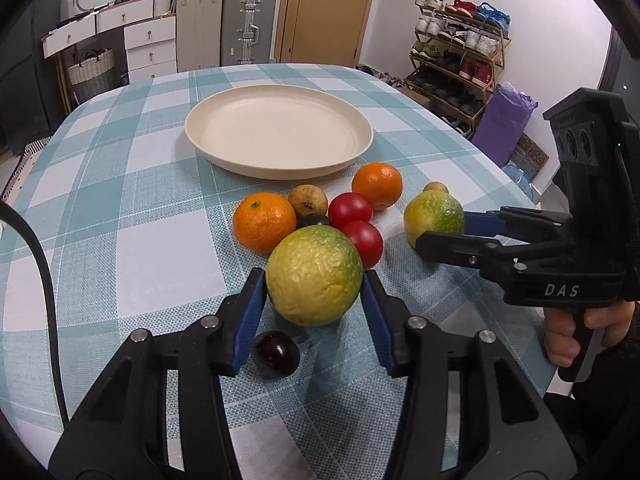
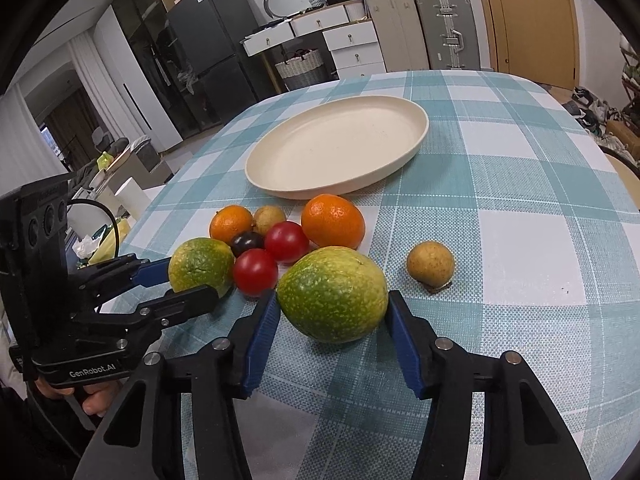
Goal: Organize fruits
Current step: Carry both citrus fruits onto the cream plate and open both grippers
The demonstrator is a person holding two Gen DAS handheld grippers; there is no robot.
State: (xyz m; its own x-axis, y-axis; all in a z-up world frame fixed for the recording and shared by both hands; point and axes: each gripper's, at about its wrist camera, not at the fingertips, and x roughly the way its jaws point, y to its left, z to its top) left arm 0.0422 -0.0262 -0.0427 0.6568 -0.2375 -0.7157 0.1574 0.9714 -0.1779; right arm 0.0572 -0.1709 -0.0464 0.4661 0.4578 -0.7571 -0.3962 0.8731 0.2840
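My left gripper (image 1: 314, 280) is shut on a wrinkled yellow-green fruit (image 1: 314, 276), its blue pads touching both sides. My right gripper (image 2: 332, 304) is shut on a second green-yellow fruit (image 2: 333, 294); that fruit shows in the left wrist view (image 1: 433, 218). Both fruits rest on the checked tablecloth (image 1: 120, 240). An empty cream plate (image 1: 276, 136) lies beyond. Between them sit two oranges (image 1: 264, 222) (image 1: 377, 185), two red tomatoes (image 1: 350, 209) (image 1: 365, 242), a brown fruit (image 1: 307, 200) and a dark plum (image 1: 314, 221). Another dark plum (image 1: 276, 354) lies under my left gripper.
A small brown fruit (image 2: 430, 265) lies alone right of my right gripper. A shoe rack (image 1: 460, 48) stands right of the table, suitcases (image 1: 248, 24) and drawers (image 1: 150, 44) behind it. The table edge curves near on both sides.
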